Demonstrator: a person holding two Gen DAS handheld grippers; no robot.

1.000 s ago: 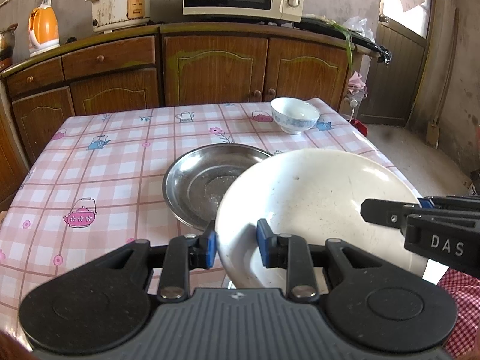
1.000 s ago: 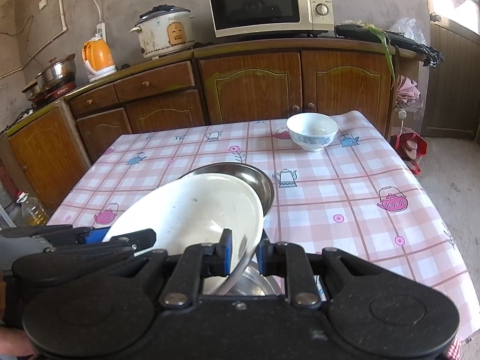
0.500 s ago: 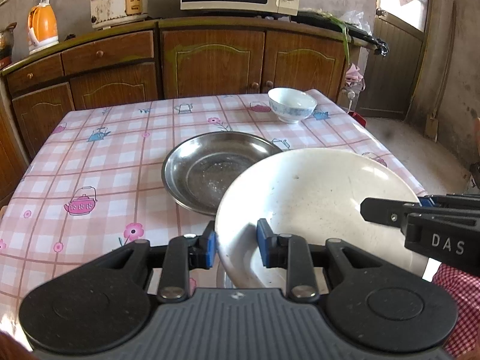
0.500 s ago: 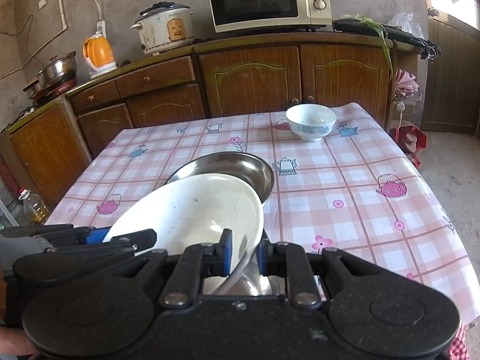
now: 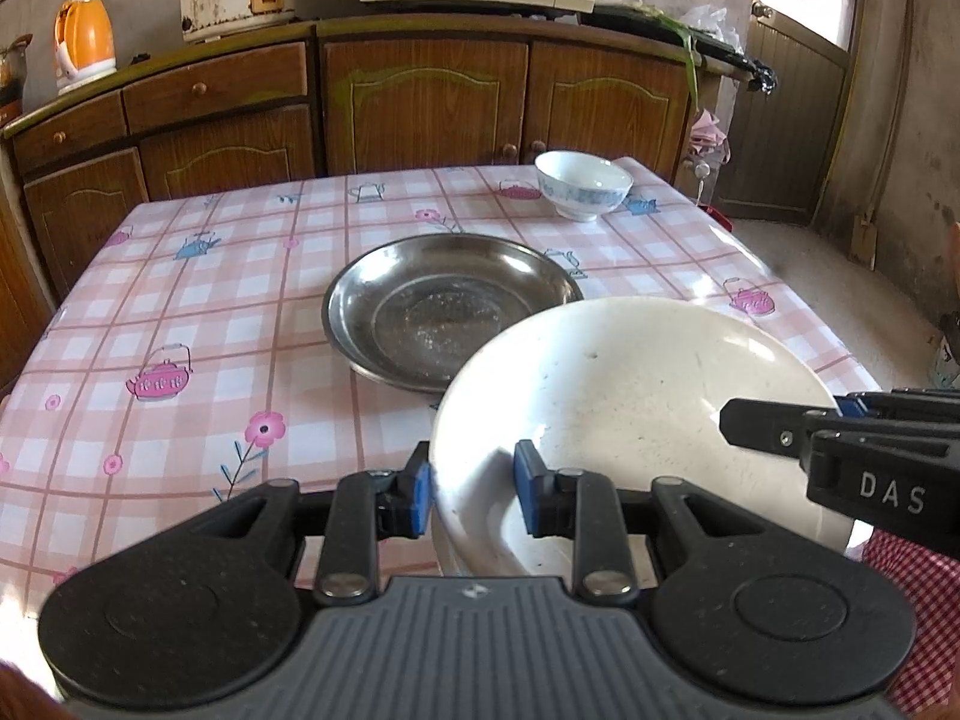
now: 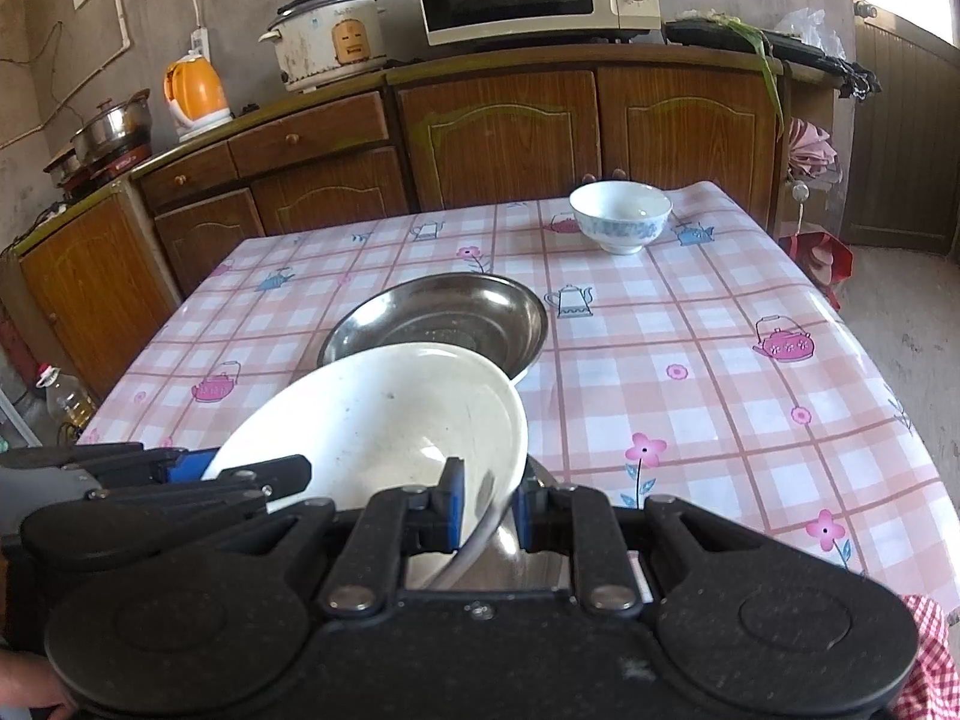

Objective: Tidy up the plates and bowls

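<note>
White plate [image 5: 630, 396], clamped at its rim by both the left gripper [image 5: 471, 489] and right gripper [image 6: 489, 507], hangs above the table [image 5: 180, 324]; steel plate [image 5: 450, 309] and bowl [image 5: 583, 183] remain unstacked.

1. My left claw [image 5: 470, 495] is angled downward, its blue pads [image 5: 420, 495] clamped on the near rim of the white plate [image 5: 630, 396].
2. My right claw [image 6: 487, 507] is also tilted down and nearly closed, pinching the same plate's rim on the opposite side.
3. From the right camera, the left claw sits low at the left edge; from the left camera, the right claw reaches in from the right.
4. Both claws hold the plate off the table, tilted.
</note>
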